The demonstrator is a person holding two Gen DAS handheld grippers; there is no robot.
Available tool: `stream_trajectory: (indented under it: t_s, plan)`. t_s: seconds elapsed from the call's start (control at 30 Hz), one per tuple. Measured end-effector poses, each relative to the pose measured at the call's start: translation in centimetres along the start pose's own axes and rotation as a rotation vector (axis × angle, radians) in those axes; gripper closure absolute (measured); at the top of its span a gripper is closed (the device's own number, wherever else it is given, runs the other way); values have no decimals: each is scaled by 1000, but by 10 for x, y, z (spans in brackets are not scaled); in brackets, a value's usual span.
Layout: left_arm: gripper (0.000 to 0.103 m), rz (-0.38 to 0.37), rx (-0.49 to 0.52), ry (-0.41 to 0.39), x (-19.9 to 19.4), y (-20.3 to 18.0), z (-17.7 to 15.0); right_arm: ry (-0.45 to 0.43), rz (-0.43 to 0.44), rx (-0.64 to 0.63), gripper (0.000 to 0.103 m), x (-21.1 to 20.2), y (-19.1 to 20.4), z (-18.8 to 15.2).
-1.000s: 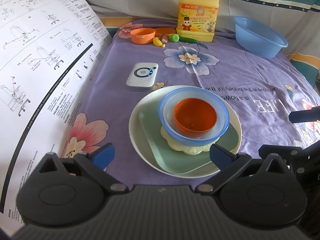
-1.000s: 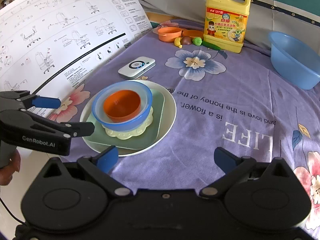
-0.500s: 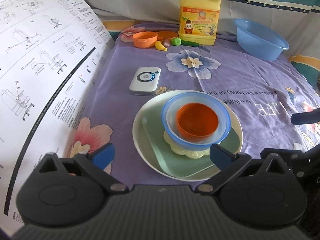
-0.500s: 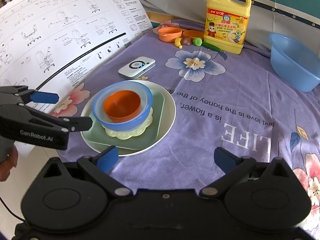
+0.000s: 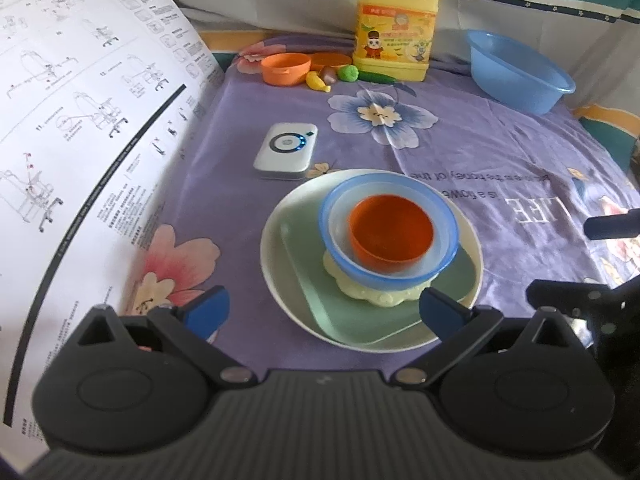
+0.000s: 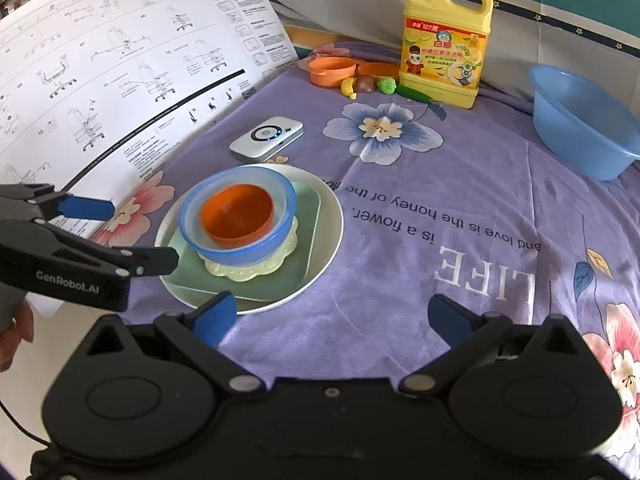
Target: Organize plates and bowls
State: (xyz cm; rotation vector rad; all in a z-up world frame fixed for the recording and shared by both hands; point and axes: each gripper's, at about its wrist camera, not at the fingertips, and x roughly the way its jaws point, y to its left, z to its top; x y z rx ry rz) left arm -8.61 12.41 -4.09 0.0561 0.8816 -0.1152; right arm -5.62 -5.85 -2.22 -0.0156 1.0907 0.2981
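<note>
Nesting by size, the stack sits mid-cloth: orange bowl (image 5: pixel 391 228) inside blue bowl (image 5: pixel 388 236), on a scalloped yellow plate (image 5: pixel 376 292), on a green square plate (image 5: pixel 360 312), all on a white round plate (image 5: pixel 276 256). Widest at the bottom and smallest on top reads as deliberate, for a stable pile. Judged from this, the stacking looks complete or nearly so.

Left gripper (image 5: pixel 322 308) hangs just short of the stack's near rim, fingers wide apart, holding nothing, not touching any plate. Right gripper (image 6: pixel 328 314) hangs to the stack's right over bare cloth (image 6: pixel 460 184), fingers also spread and empty. Both stand-off poses suggest a release or a pause, not a grasp.

Beyond the stack: a white device (image 5: pixel 286 152) just behind it; farther back a small orange cup (image 5: pixel 286 68), toy food (image 5: pixel 332 77) and a yellow jug (image 6: pixel 446 44); a blue basin (image 6: pixel 584 124) far right. A printed sheet (image 5: pixel 80 120) borders the left.
</note>
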Motion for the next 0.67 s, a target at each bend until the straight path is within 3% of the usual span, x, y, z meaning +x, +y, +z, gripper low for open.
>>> stream_trajectory:
  t_s: [0.67]
  plan:
    - [0, 14, 49, -9, -7, -2, -2, -1, -8, -14, 0, -4, 1, -2]
